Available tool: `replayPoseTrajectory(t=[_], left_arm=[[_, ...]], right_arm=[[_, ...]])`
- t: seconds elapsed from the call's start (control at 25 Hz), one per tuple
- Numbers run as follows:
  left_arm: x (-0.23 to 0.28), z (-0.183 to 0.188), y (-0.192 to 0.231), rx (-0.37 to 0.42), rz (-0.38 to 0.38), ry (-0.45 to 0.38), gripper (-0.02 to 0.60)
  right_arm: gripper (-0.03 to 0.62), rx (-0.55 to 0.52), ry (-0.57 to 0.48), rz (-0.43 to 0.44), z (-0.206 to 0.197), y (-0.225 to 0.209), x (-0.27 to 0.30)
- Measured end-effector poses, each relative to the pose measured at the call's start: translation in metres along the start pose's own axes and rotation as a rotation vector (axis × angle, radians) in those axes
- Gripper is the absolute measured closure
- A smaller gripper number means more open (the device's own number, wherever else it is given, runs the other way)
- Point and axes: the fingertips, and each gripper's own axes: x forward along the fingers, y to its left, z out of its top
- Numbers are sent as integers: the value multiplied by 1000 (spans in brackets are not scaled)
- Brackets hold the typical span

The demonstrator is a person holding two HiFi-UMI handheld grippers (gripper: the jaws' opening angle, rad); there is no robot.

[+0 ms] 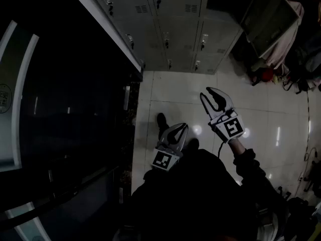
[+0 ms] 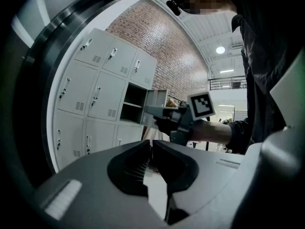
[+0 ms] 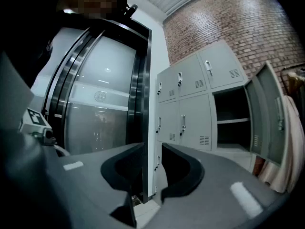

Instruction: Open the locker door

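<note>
**A:** One locker door (image 3: 268, 116) is standing wide open at the right end of the grey locker bank (image 3: 190, 113). Its dark shelf compartment is showing, and a pale cloth (image 3: 287, 151) is hanging at the door's edge, I think.

**B:** Both tools are hovering well apart from it, over the tiled floor (image 1: 170, 92). The left tool (image 2: 149, 144) is holding its jaws all but together with nothing between them. The right tool (image 3: 152, 149) is keeping a narrow gap, also empty.

**A:** So this is reading two ways. Either that open door is the job finished, or one of the closed doors is the target.

**B:** Agreed, and I'm not calling a next move, because nothing here is settling which.
</note>
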Motion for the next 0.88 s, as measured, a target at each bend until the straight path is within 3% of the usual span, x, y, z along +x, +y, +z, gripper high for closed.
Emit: replayPoseTrajectory(t=[0.08, 0.16, 0.36, 0.48, 0.64, 0.88], left_arm=[[-6, 5, 40, -17, -1, 12, 543], [-14, 15, 82, -34, 4, 11, 473], [-34, 48, 189, -68, 69, -28, 471], [-46, 57, 238, -80, 71, -36, 471], [-66, 53, 284, -99, 93, -6, 471], [-69, 52, 313, -148, 102, -3, 471]], right_arm=[[497, -2, -30, -1, 9, -22, 66], [500, -5, -26, -11, 24, -43, 137], [503, 29, -8, -78, 64, -125, 320], [455, 45, 37, -137, 73, -172, 406], [453, 36, 74, -245, 73, -206, 476], [468, -11, 127, -338, 66, -231, 514]])
